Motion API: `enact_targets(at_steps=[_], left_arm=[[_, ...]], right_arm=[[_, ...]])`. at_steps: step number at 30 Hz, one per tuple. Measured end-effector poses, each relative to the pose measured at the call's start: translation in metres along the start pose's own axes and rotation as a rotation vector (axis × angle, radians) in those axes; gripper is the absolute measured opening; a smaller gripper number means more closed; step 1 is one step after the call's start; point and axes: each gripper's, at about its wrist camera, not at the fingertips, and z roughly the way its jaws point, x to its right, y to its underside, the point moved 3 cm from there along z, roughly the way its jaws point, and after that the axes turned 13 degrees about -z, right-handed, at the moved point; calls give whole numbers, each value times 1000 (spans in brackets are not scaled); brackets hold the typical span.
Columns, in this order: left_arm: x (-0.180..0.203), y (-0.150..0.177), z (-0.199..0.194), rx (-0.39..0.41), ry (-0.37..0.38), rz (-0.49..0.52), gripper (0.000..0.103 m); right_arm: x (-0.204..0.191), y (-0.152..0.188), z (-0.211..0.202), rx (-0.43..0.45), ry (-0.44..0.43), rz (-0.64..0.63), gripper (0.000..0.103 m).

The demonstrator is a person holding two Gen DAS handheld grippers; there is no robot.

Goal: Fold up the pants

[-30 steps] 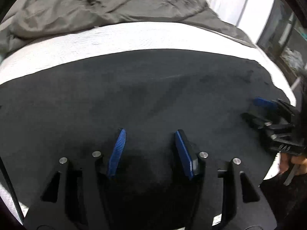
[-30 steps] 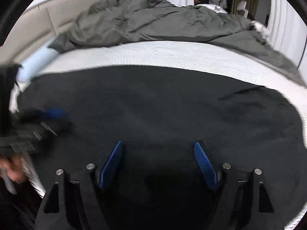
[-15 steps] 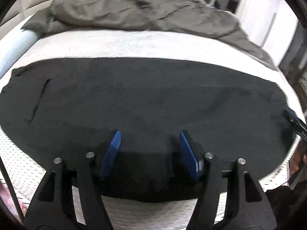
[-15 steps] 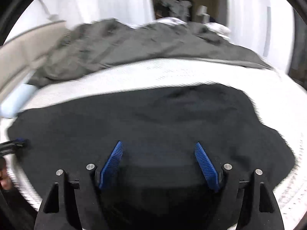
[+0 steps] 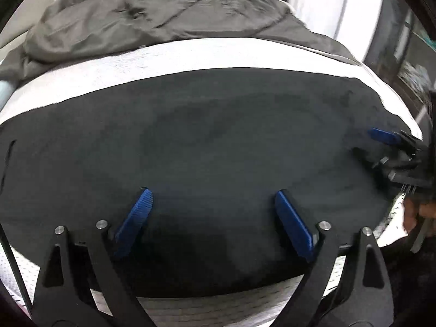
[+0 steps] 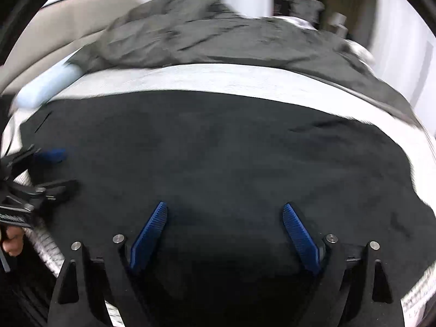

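Note:
Black pants [image 5: 218, 150] [image 6: 218, 158] lie spread flat across the white mattress [image 5: 190, 54], reaching almost from side to side. My left gripper [image 5: 212, 199] hovers over their near edge; its jaws are opening and its blue pads press on nothing. My right gripper [image 6: 223, 209] hangs over the near edge further right, jaws also opening, nothing pinched between them. Each gripper shows at the rim of the other's view: the right gripper [image 5: 387, 147] at the pants' right end, the left gripper [image 6: 46, 169] at the left end.
A crumpled grey duvet [image 5: 152, 19] [image 6: 218, 38] is heaped along the far side of the bed. A pale blue pillow [image 6: 49, 81] lies at the far left. The white mattress edge [image 5: 218, 310] runs just below the pants. A person's hand [image 6: 12, 238] holds the left gripper.
Both grippers' jaws have spread wider, the left one by far the most. Both views swung sideways half a second ago and have returned near their first framing.

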Motion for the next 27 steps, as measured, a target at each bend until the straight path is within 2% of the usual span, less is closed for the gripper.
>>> enact_targets(at_steps=[5,6,9,12,16,18,19,20,22,24,25,27], left_arm=[[-70,-12,-12,31,-136,-86,91],[-89,-15,-16,40,-182,-115,91],[-127,-21,-23,65,-256,-130,91],[-145,-25,-30,72,-244,-164,91],[-157,-28,-29,55,-154,-179,91],[-165,-27,-28,48,-157,-155,90],[-171,-27,-29,54,-161,-143,89],[-176,-28,-29,57,-170,-135,84],[-191,-28,-34,62,-170,-109,78],[-213,-31,-39,75,-194,-97,68],[-225,-32,-42,77,-186,-100,60],[-253,-33,-50,67,-119,-132,21]], right_arm=[[63,20,-4,-55,226,170,90],[70,22,-7,-39,220,193,89],[70,21,-15,-2,197,206,90],[57,17,-21,51,108,204,90],[29,-3,-26,157,-95,173,90],[10,-10,-19,151,-185,136,90],[-4,-11,-13,120,-222,101,90],[-13,-11,-8,94,-221,66,90],[-24,-10,3,41,-134,-34,90],[-24,-8,7,28,-118,-55,90],[-21,-7,6,29,-118,-40,90],[-15,-5,5,24,-106,-24,90]])
